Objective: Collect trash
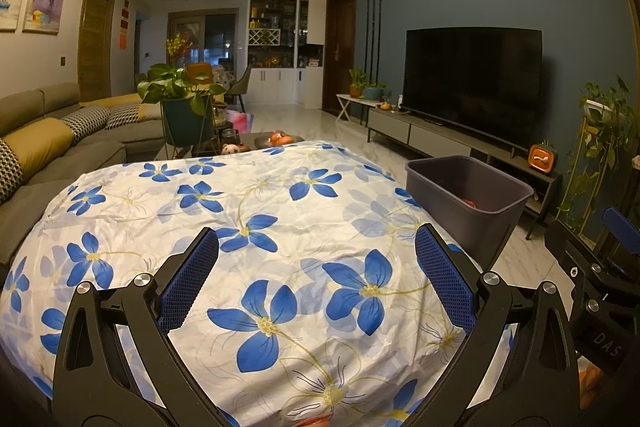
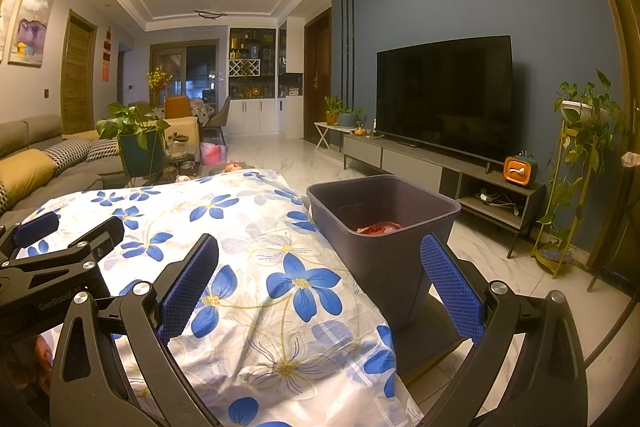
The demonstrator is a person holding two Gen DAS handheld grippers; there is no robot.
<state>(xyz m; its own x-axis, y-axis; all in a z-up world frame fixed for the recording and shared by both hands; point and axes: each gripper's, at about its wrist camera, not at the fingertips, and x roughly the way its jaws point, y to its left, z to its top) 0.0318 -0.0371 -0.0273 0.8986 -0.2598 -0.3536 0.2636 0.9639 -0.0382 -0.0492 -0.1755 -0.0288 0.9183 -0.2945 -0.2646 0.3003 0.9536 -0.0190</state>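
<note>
Living room at night, warm ceiling light, a blue wall with a dark TV on a low stand and a grey sofa to the left. In front lies a table covered by a white cloth printed with blue flowers; no loose trash shows on it. At its right edge stands a dark bin, open, with red crumpled trash at the bottom. Both tools hover over the cloth, empty. The left gripper has its jaws spread wide, and the right gripper, nearest the bin, is spread wide too. The collecting looks nearly or fully done. To finish well, scan the cloth's folds and edges for anything missed, keep the jaws wide on approach, and drop items well inside the bin's rim without nudging it off the edge.
</note>
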